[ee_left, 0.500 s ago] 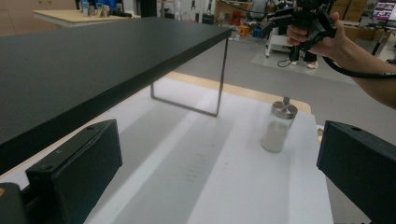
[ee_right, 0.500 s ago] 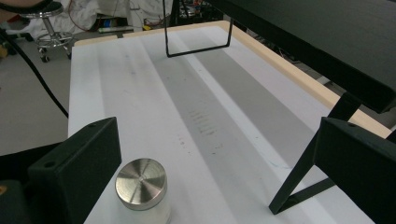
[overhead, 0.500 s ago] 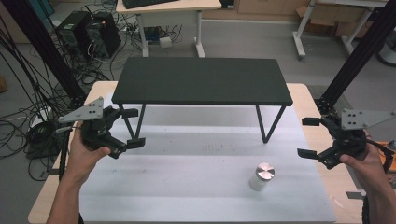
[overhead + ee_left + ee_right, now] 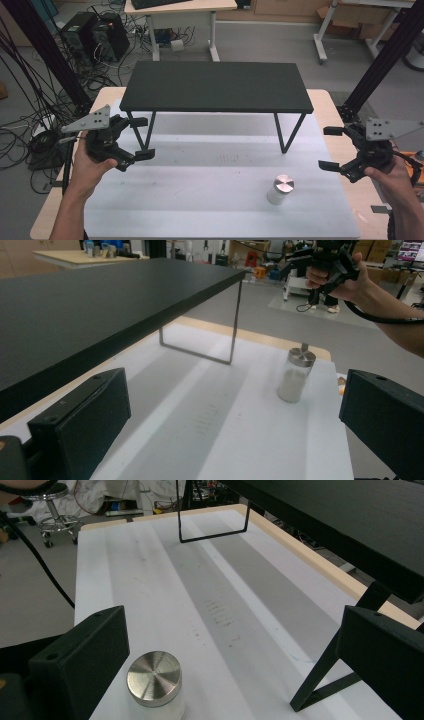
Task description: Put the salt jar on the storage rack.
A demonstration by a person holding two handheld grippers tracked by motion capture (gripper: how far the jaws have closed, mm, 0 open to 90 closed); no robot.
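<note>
The right gripper [image 4: 336, 148] hovered at the table's [image 4: 327, 105] right edge with its jaws spread wide and nothing between them — the jar [image 4: 279, 189] stood upright on the white mat [image 4: 200, 200] near it, a little toward the table's middle and the person's side. The left gripper [image 4: 140, 138] was likewise wide open and empty, just beside the black shelf's [image 4: 215, 86] near left leg, with the jar well apart from it across the mat.

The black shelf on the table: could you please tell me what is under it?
Under the black shelf lies only bare white mat between its thin legs; the jar stands in front, outside it. The back strip is covered.
</note>
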